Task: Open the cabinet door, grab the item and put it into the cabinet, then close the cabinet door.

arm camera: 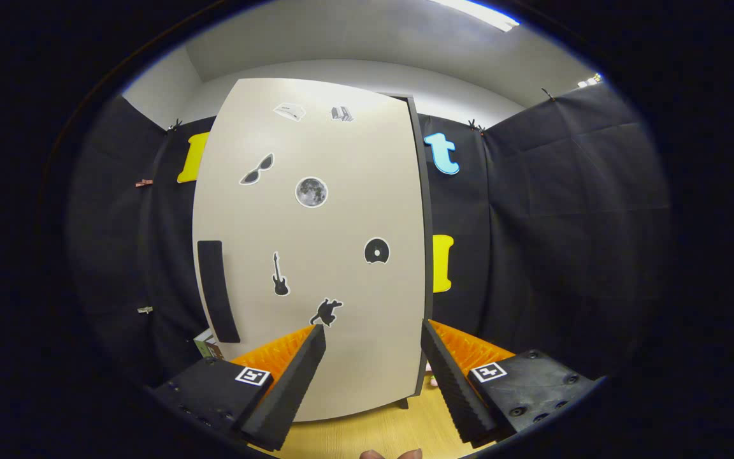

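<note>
A beige cabinet (316, 255) stands upright straight ahead, its door shut and covered with small stickers. A black vertical handle (217, 290) runs along the door's left side, ahead of and left of my fingers. My gripper (373, 335) is open, its two black ribbed fingers (297, 376) spread wide with nothing between them, a short way from the door's lower half. A small boxed item (206, 344) peeks out by the cabinet's lower left corner, beyond the left finger. A small pink thing (432, 377) lies on the table beside the cabinet's lower right corner.
The cabinet rests on a light wooden tabletop (380, 433). Black cloth walls (564, 223) close in the booth on both sides and behind. A person's fingertips (392, 454) show just below the gripper.
</note>
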A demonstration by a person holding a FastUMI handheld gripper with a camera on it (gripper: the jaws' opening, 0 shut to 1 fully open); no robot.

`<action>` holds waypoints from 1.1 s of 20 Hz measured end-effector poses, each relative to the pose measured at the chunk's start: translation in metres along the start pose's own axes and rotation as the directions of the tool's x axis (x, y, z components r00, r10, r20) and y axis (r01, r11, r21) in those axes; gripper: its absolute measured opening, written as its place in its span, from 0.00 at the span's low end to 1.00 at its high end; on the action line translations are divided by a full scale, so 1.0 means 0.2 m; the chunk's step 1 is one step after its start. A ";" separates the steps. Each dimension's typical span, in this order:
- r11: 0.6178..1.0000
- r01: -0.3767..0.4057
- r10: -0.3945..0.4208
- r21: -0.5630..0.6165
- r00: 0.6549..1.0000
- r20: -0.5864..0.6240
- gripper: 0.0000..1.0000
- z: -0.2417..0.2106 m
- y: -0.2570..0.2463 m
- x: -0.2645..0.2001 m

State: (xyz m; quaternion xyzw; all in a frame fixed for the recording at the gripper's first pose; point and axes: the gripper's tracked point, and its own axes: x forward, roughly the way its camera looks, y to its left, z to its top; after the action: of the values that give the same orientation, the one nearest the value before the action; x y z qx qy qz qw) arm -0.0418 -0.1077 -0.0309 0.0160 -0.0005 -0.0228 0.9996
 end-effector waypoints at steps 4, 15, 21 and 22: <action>1.000 0.004 -0.003 -0.025 1.000 0.023 0.98 0.05 -0.04 -0.03; 0.994 -0.057 0.052 -0.096 0.997 -0.049 0.98 0.07 0.15 0.08; 0.978 -0.072 0.059 -0.194 0.995 -0.076 0.98 -0.03 0.18 0.16; 0.977 -0.083 0.065 -0.198 0.993 -0.094 0.98 -0.05 0.19 0.16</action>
State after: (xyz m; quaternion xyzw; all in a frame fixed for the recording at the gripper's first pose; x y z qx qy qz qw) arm -0.0085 -0.0699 -0.0396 -0.0844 0.0446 0.0154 0.9953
